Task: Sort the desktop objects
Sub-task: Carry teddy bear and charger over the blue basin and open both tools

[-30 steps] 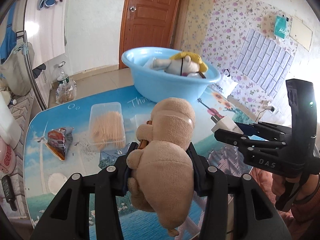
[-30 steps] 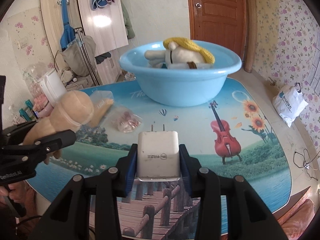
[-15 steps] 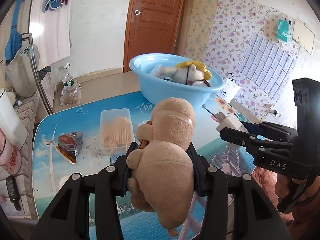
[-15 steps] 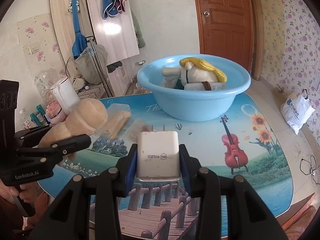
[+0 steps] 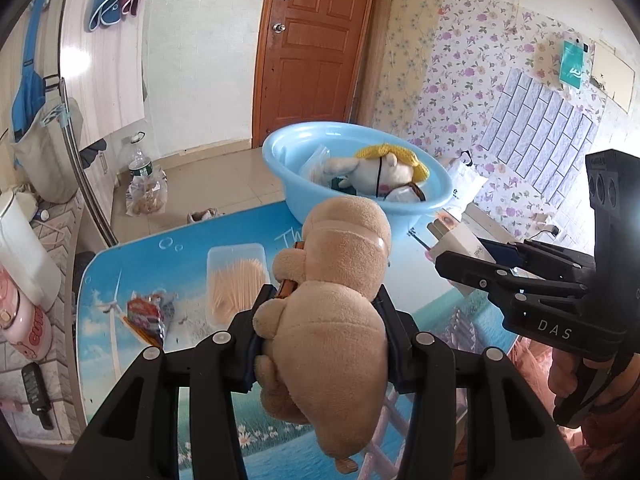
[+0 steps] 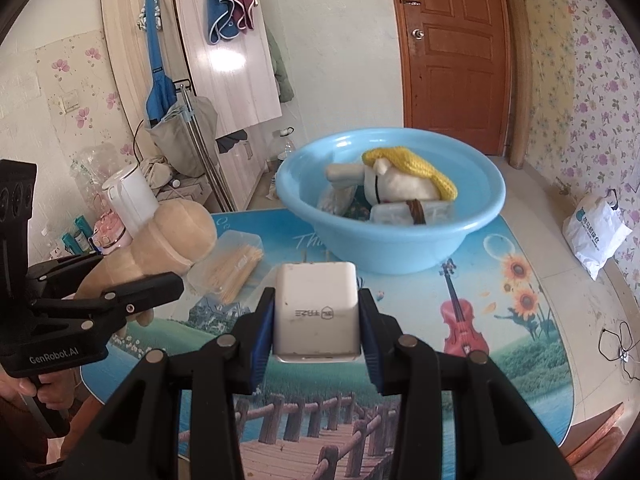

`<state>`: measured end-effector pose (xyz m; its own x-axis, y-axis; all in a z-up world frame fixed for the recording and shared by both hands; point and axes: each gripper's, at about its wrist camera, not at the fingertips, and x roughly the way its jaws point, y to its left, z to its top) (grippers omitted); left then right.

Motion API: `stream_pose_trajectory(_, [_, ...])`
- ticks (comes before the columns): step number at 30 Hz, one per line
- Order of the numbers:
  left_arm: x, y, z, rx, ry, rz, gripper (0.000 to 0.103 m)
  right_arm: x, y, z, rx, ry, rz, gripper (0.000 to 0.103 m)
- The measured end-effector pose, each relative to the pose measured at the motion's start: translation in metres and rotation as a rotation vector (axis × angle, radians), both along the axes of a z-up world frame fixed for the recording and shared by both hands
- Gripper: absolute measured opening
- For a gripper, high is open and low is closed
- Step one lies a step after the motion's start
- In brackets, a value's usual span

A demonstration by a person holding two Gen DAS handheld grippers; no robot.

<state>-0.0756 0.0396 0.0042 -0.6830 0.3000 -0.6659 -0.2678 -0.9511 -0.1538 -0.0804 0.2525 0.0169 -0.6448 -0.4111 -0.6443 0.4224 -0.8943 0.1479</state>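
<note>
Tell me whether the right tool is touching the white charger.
Touching. The right wrist view shows the right tool with both blue-padded fingers pressed flat against the sides of the white charger, no gap on either side.

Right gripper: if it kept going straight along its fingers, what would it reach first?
Probably the near wall of the blue basin, with the right gripper shut on the white charger; height is uncertain.

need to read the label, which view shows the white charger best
The right wrist view: the white charger sits centred in the right claw, printed face towards the camera. The left wrist view shows only its end, side-on.
</note>
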Motion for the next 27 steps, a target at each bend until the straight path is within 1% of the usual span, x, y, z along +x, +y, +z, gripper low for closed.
stream_pose_trajectory(9, [-0.033, 0.008, 0.016, 0.005, -0.006, -0.006, 0.046, -0.031, 0.005, 0.018, -0.019, 0.014, 0.002, 0.038])
stream_pose_trajectory(17, [-0.073, 0.018, 0.035, 0.009, 0.017, -0.028, 0.046, -0.063, 0.023, 0.031, -0.028, 0.032, -0.042, 0.038])
stream_pose_trajectory(21, [-0.094, 0.024, 0.034, 0.004, 0.007, -0.042, 0.046, -0.081, 0.031, 0.029, -0.028, 0.025, -0.068, 0.038])
stream_pose_trajectory(27, [-0.130, 0.037, 0.026, -0.010, -0.010, -0.062, 0.046, -0.113, 0.032, 0.025, -0.008, 0.019, -0.076, 0.038])
